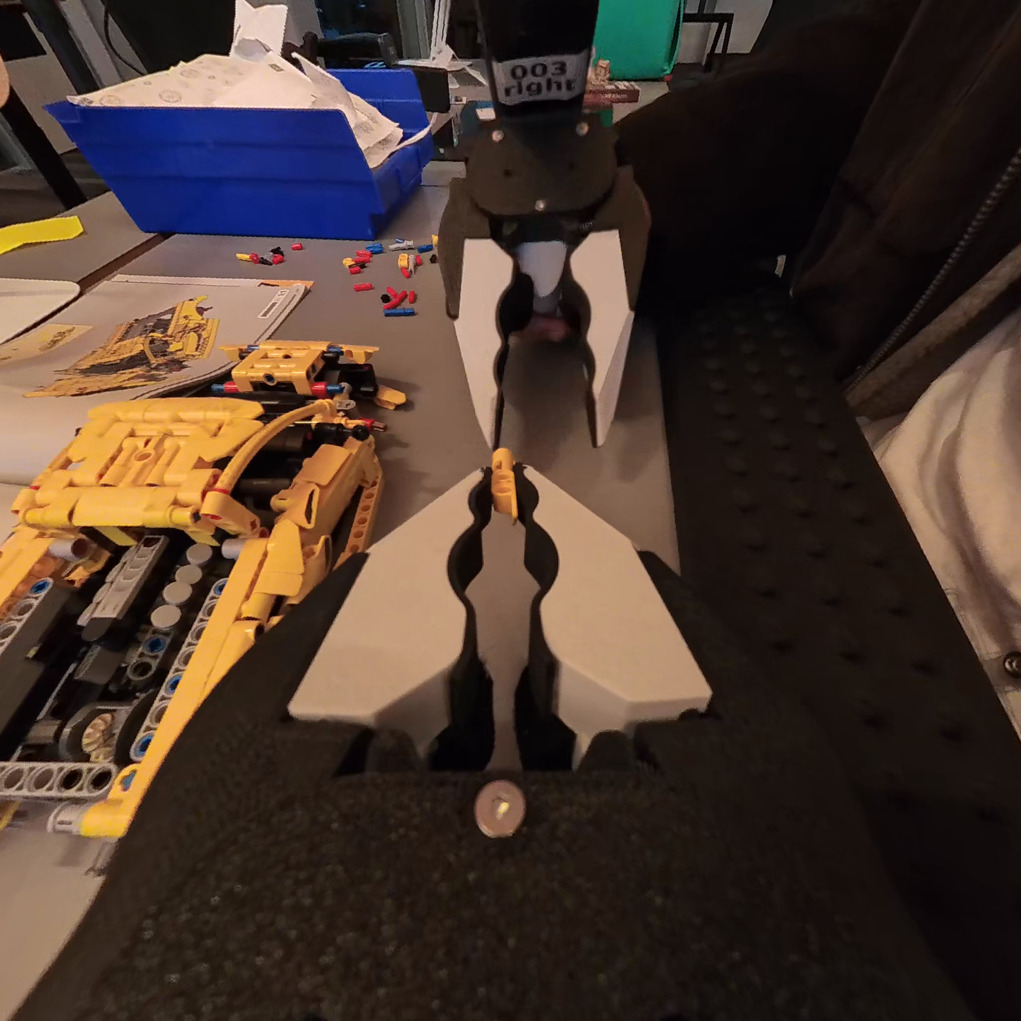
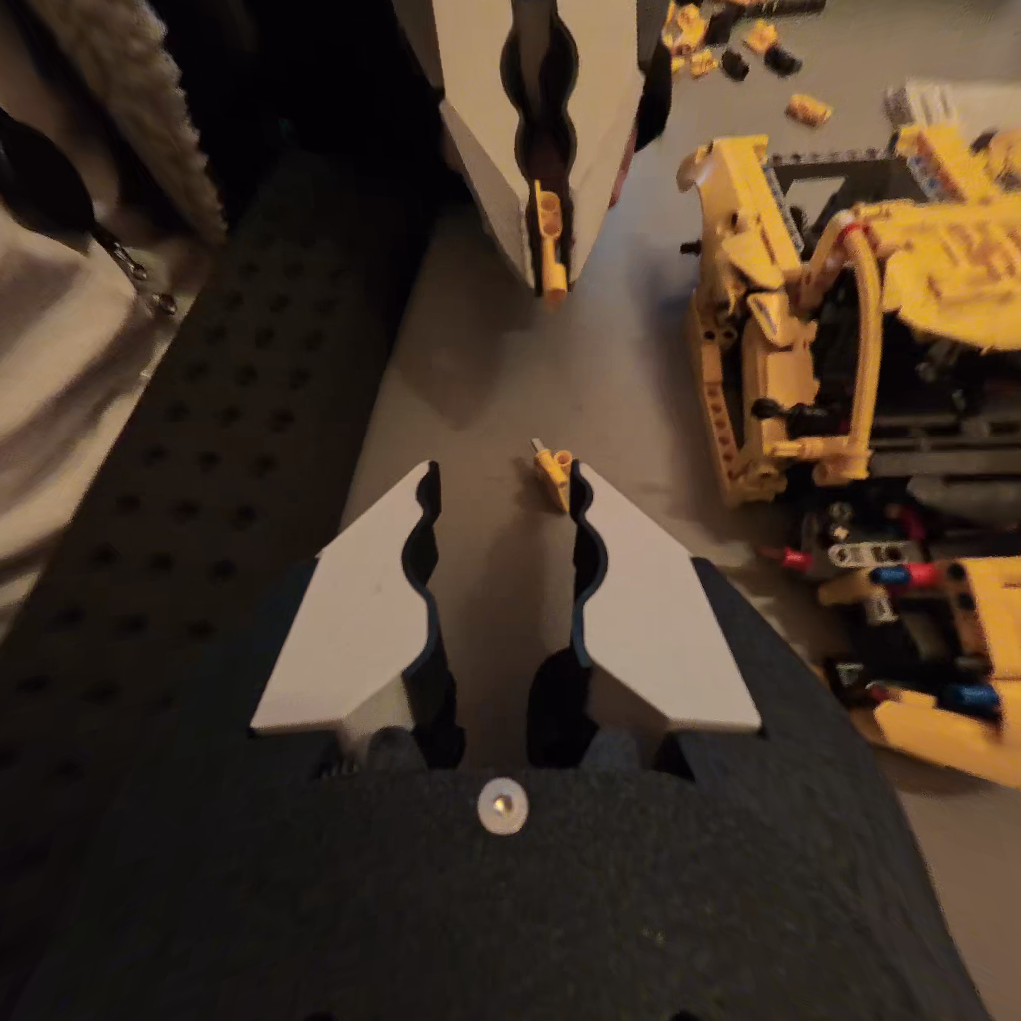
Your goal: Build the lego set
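Left claw (image 1: 501, 486) clamped on yellow connector (image 1: 504, 485); right claw (image 2: 505, 480) gaping, loose yellow piece (image 2: 554, 476) on bench (image 2: 497, 375) to be centred before closing

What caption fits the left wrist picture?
Left gripper pinches a small yellow piece, facing the open right gripper beside the yellow model.

Left tongs (image 1: 504, 475) pinched closed on a small part, tip to tip with the parted right tongs (image 2: 505, 469).
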